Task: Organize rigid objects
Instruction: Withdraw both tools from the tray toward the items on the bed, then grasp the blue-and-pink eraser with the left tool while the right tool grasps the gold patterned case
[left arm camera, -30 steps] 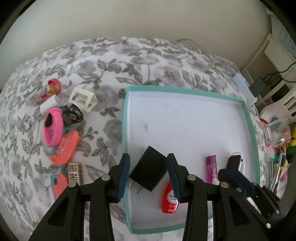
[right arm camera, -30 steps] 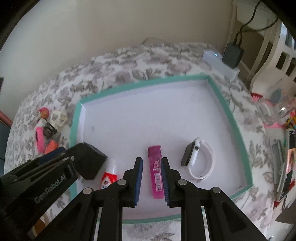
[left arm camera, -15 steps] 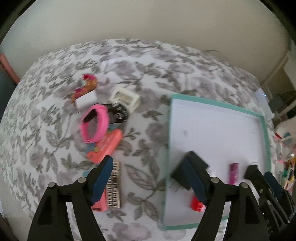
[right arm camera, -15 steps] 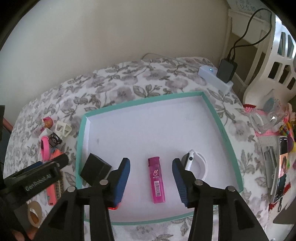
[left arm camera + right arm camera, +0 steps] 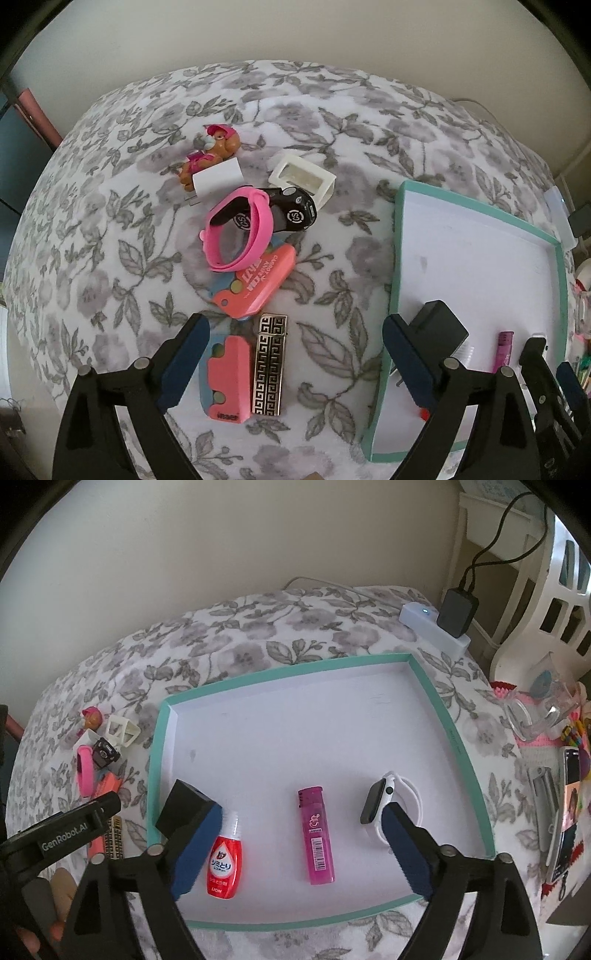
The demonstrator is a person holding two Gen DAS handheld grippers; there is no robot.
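Note:
A teal-rimmed white tray [image 5: 436,694] holds a black charger block [image 5: 184,806], a red bottle [image 5: 223,867], a pink lighter [image 5: 316,834] and a white smartwatch [image 5: 388,805]. My right gripper [image 5: 299,853] is open and empty above the tray's near part. My left gripper [image 5: 295,362] is open and empty over the floral cloth, above a gold patterned lighter [image 5: 269,363] and a coral case [image 5: 225,380]. Farther off lie a second coral case [image 5: 258,282], a pink band [image 5: 238,229], a black camera [image 5: 295,214], a white frame [image 5: 303,179] and a toy figure [image 5: 210,151].
The tray [image 5: 480,221] lies to the right of the left gripper. A white power strip with a black plug [image 5: 456,613] sits at the cloth's far right. A glass cup [image 5: 543,709], a phone [image 5: 567,812] and clutter stand on the right edge. A wall is behind.
My left gripper opened, left the black charger in the tray and swung left over the loose objects. My right gripper opened wide and drew back from the pink lighter.

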